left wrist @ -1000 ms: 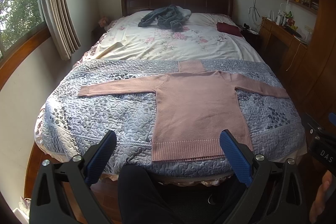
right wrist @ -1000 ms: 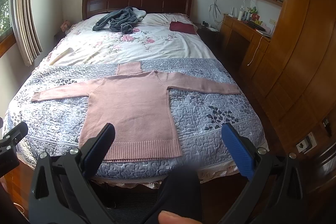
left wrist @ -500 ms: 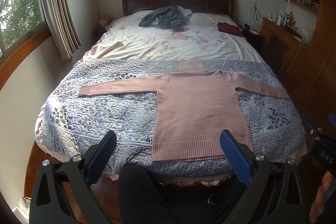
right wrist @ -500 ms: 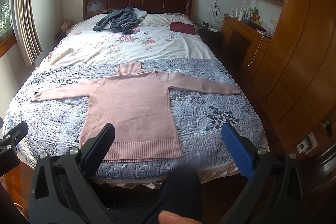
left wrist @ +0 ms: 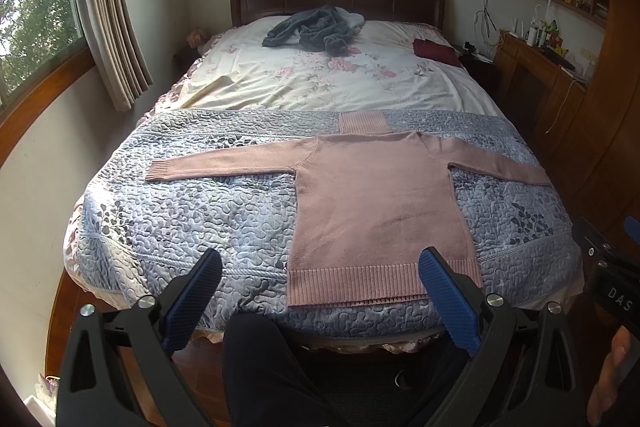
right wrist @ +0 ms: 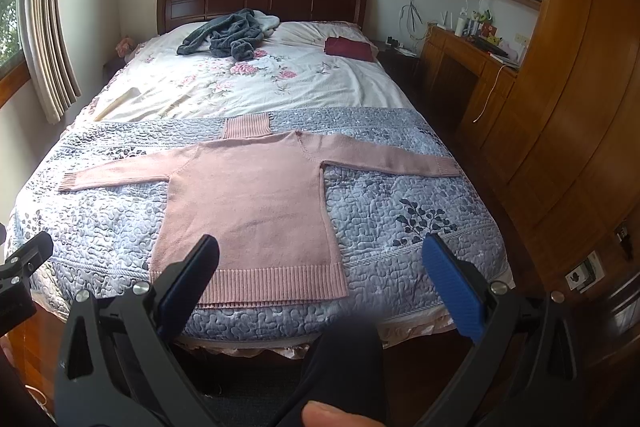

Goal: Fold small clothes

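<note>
A pink knitted sweater lies flat on the blue-grey quilt, both sleeves spread out sideways, collar toward the headboard and ribbed hem at the near bed edge. My left gripper is open, held short of the hem with nothing between its blue pads. My right gripper is open too, hovering before the hem's right corner, apart from the cloth.
The bed fills the room's middle, with a grey garment heap and a dark red folded cloth near the headboard. A wooden desk and wardrobe line the right side. The person's dark-trousered leg is at the foot.
Both views have crept very slightly toward the bed; the sweater and both open grippers are otherwise as before.
</note>
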`<state>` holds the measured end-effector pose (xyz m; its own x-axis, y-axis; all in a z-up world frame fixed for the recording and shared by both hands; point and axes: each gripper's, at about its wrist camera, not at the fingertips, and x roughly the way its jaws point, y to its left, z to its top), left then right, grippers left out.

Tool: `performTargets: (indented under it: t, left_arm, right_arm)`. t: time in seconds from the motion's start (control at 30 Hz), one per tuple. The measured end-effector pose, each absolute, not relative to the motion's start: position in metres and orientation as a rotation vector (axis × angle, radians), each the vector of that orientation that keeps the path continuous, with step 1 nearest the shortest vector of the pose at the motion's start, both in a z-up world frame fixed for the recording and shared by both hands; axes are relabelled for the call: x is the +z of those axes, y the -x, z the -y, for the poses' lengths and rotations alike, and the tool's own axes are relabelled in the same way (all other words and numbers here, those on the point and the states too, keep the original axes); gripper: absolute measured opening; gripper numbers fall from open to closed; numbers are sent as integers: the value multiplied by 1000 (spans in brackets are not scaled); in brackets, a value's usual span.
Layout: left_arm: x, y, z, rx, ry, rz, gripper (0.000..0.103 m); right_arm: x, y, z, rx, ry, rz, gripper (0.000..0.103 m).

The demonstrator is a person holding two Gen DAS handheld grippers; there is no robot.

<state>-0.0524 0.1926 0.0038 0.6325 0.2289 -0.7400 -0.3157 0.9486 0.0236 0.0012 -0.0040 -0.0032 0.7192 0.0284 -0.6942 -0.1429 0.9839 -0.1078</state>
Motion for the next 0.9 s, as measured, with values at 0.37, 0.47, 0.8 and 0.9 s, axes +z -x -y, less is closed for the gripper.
performTargets:
  t: [0.37, 0.47, 0.8, 0.9]
  left_arm:
    - [-68, -16, -214, 215, 99, -779, 99]
    - [-88, -46, -212, 160, 90, -799, 99]
    - [-136, -130, -181, -71, 198, -918, 99]
    - [-144, -146, -176, -100, 238, -896, 99]
  right_arm:
    - [-76, -92, 37, 184, 125, -727, 100]
    - [-109, -149, 77, 156, 16, -801, 100]
    - [-233, -325, 246, -21, -413, -1039, 65]
    - [-266, -359, 296, -39, -599, -1058, 61]
